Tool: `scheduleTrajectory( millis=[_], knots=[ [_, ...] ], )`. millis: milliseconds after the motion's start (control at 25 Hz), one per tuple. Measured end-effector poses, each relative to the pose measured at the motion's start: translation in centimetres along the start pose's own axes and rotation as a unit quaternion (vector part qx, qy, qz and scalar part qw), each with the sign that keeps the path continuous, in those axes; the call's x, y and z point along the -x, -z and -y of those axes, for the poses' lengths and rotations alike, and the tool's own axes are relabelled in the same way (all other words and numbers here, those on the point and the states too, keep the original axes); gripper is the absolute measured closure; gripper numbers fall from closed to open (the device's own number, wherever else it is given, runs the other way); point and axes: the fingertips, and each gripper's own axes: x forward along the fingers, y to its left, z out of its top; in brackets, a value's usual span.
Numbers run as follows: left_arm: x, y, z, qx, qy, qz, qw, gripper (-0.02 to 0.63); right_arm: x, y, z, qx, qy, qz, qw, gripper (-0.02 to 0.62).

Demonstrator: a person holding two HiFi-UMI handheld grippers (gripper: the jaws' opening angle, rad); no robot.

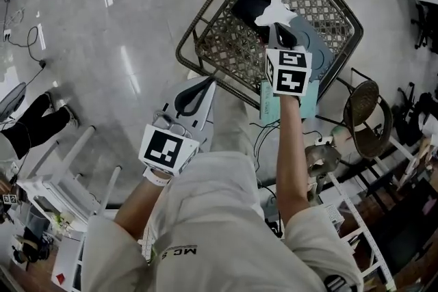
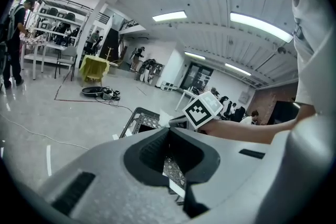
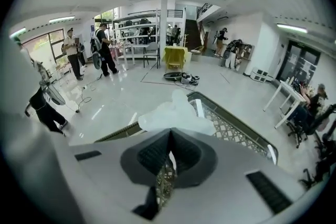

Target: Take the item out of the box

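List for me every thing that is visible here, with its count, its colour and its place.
basket: one, dark brown lattice, on the grey floor in front of the person
black item: one, black, inside the basket, far side
blue-grey item: one, inside the basket, right of the right gripper
white item: one, white, crumpled, above the basket at the right gripper's tips
teal flat thing: one, at the basket's near edge
round chair: one, brown, right of the basket
left gripper: one, grey, shut and empty, near the basket's near corner
right gripper: one, grey, shut on the white item
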Motion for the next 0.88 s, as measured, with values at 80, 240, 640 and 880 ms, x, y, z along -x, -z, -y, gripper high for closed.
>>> scheduleTrajectory(
  millis=[80,240,640,880],
  knots=[
    [0.4,-0.2,0.4,-0.002,0.003,0.001,1.0000,0.581,1.7,-0.8,0.0,-0.002,0.003,0.017,1.000,0.581],
    [1.2,-1.0,1.8,-0.013,0.010,0.007,0.9998,0.581,5.7,-1.7,0.0,-0.006,0.013,0.049,0.999,0.581],
    [3.8,-3.8,4.8,-0.038,0.022,0.035,0.9984,0.581,15.9,-3.5,-0.5,-0.017,0.041,0.128,0.991,0.580],
    [5.8,-5.0,4.9,-0.050,0.020,0.052,0.9972,0.581,20.5,-4.5,-1.9,-0.010,0.054,0.176,0.983,0.581]
  ],
)
